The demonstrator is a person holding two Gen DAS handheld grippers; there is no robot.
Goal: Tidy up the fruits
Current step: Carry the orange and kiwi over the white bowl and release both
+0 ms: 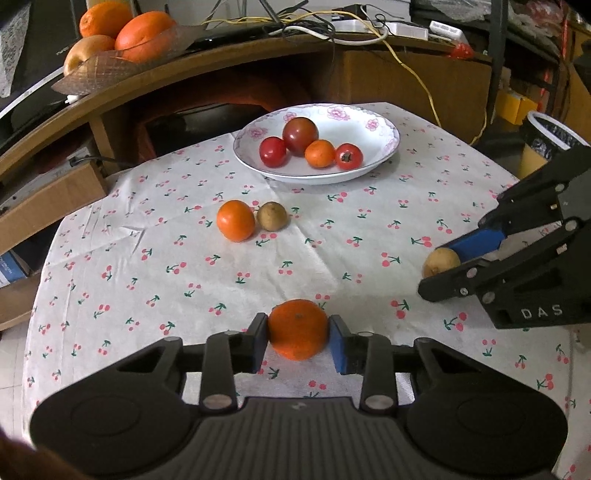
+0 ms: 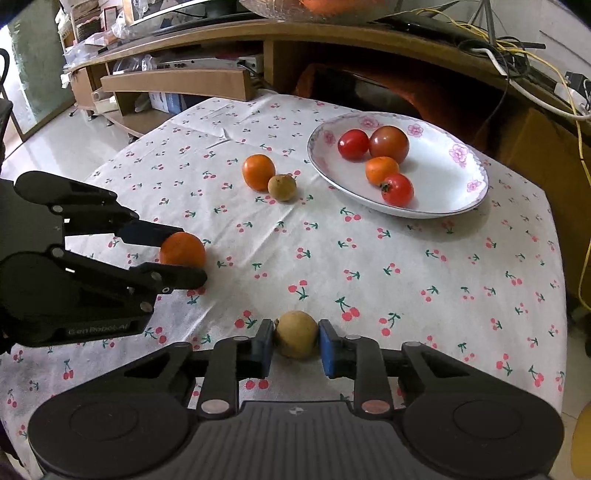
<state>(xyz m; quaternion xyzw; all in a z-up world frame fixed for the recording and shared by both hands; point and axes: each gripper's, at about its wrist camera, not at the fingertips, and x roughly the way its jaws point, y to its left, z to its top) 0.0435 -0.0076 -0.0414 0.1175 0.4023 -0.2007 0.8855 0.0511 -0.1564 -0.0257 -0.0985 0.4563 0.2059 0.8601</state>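
Note:
My left gripper is shut on an orange tangerine low over the cherry-print tablecloth; it also shows in the right wrist view. My right gripper is shut on a small brown fruit, which also shows in the left wrist view. A white flowered plate at the back holds three red tomatoes and one small orange fruit. A loose orange fruit and a brown fruit lie touching in the table's middle.
A wooden curved shelf behind the table carries a glass bowl with oranges and tangled cables. A cardboard box stands at the left. A bin stands at the right.

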